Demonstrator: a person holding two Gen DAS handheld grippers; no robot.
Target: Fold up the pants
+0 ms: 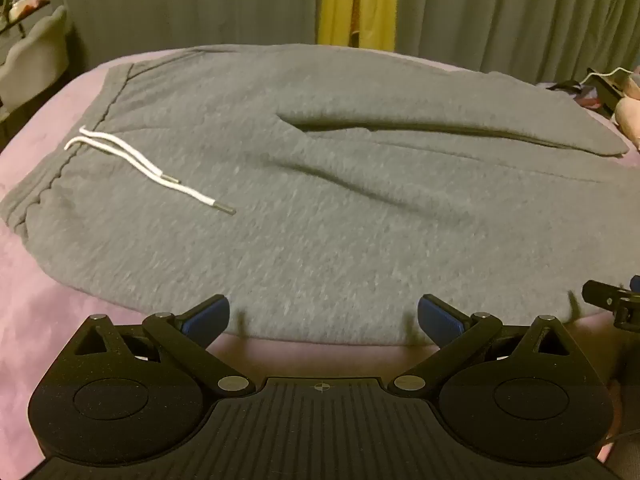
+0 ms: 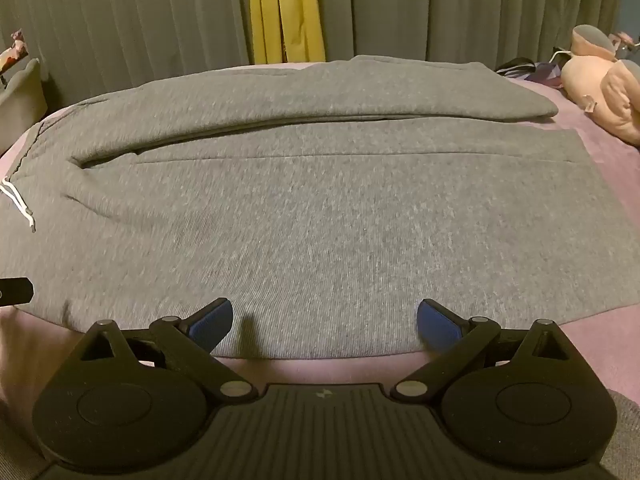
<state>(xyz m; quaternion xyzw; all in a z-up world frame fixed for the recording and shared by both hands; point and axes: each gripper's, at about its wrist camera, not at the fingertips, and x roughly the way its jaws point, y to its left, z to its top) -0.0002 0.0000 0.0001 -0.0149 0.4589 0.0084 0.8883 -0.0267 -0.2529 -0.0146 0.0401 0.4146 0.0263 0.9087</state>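
Observation:
Grey sweatpants (image 1: 320, 208) lie spread flat across a pink bed, waistband at the left with a white drawstring (image 1: 152, 168), legs running to the right. The right wrist view shows the two legs (image 2: 320, 220) side by side, the far one overlapping the near one. My left gripper (image 1: 323, 316) hovers open over the pants' near edge, below the hip area, nothing between its blue pads. My right gripper (image 2: 325, 320) stands open over the near edge of the near leg, also empty. Its tip (image 1: 612, 300) shows at the right of the left wrist view.
The pink bedcover (image 1: 24, 320) shows around the pants and along the near edge. Grey curtains with a yellow strip (image 2: 284, 8) hang behind the bed. A pink plush toy (image 2: 600, 84) and dark items lie at the far right. A grey chair (image 1: 36, 56) stands at the left.

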